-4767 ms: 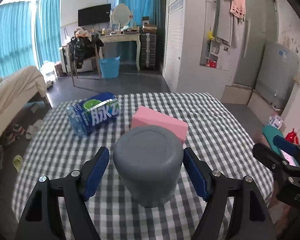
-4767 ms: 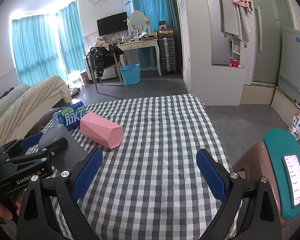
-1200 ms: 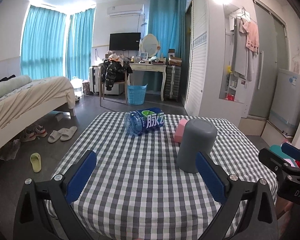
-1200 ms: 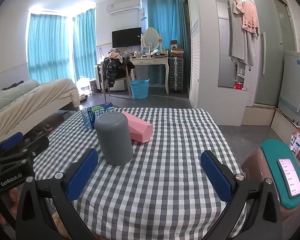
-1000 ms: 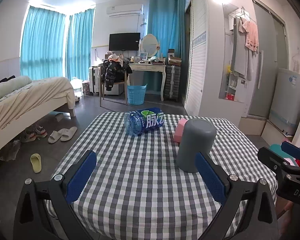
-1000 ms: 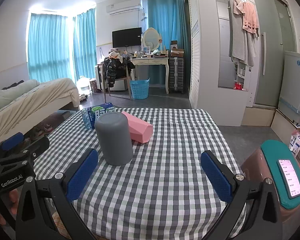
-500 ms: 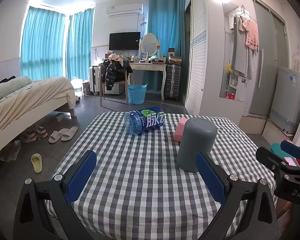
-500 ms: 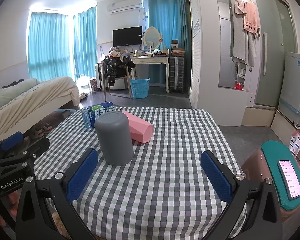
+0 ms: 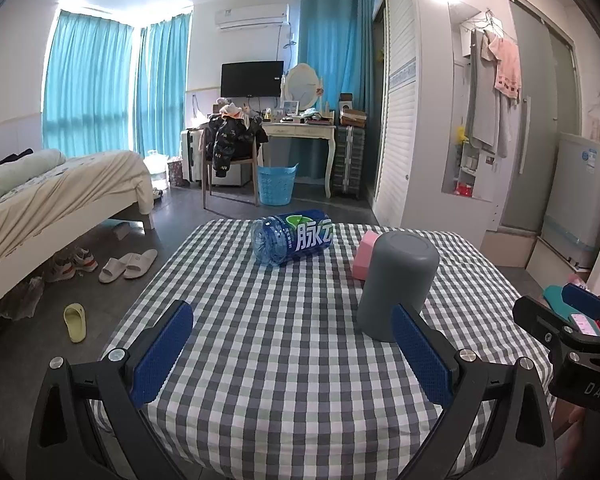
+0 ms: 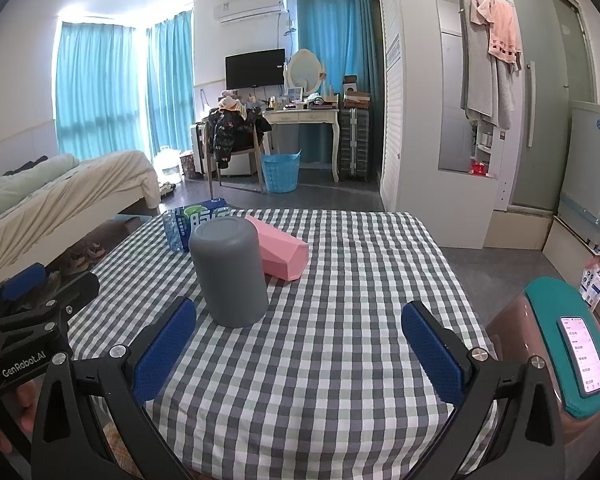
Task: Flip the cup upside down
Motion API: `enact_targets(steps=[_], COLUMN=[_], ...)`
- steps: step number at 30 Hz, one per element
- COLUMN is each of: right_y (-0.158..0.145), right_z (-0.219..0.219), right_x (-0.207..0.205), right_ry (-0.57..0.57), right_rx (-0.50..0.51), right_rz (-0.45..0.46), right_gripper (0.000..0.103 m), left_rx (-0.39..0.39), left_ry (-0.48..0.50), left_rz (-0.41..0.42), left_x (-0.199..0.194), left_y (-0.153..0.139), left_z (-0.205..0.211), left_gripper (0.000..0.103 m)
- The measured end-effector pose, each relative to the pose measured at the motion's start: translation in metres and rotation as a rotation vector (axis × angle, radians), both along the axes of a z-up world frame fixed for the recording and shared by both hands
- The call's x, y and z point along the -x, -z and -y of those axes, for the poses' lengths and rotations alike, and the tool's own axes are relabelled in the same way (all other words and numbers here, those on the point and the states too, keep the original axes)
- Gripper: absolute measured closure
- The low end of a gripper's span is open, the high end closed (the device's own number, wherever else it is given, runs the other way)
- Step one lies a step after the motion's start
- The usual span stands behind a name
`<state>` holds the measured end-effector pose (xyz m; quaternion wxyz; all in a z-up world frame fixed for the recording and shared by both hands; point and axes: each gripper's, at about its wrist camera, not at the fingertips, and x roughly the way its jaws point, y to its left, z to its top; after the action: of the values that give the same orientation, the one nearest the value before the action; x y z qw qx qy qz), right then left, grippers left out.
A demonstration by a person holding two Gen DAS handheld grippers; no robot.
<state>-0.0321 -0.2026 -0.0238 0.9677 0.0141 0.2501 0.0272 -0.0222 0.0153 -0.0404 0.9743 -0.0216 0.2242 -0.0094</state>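
Jaws released on both: left gripper (image 9: pixel 292 354) and right gripper (image 10: pixel 298 348) spread wide, grasping nothing, held low over the near edge of the checkered surface (image 10: pixel 340 360). Grey cup (image 10: pixel 230 270) stands mouth-down on the surface, closed base up, apart from both grippers. Pink box (image 10: pixel 282 254) just behind it; blue bottle (image 9: pixel 294 237) lies on its side farther back.

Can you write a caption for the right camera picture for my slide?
Gray cup stands upside down on the checkered table, open right tongs empty nearby.
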Motion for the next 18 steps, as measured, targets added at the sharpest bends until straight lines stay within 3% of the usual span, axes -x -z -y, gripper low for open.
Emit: enact_targets(steps=[18], right_y=[0.0077], right_z=[-0.0036], right_x=[-0.0025], right_ry=[0.001], right_rx=[0.000], right_rz=[-0.017], right_gripper=[0.000], left_rx=[-0.002], left_ry=[-0.003], left_rz=[-0.002], left_x=[-0.0004], left_y=[0.0013], left_z=[-0.0015], left_gripper=[0.001])
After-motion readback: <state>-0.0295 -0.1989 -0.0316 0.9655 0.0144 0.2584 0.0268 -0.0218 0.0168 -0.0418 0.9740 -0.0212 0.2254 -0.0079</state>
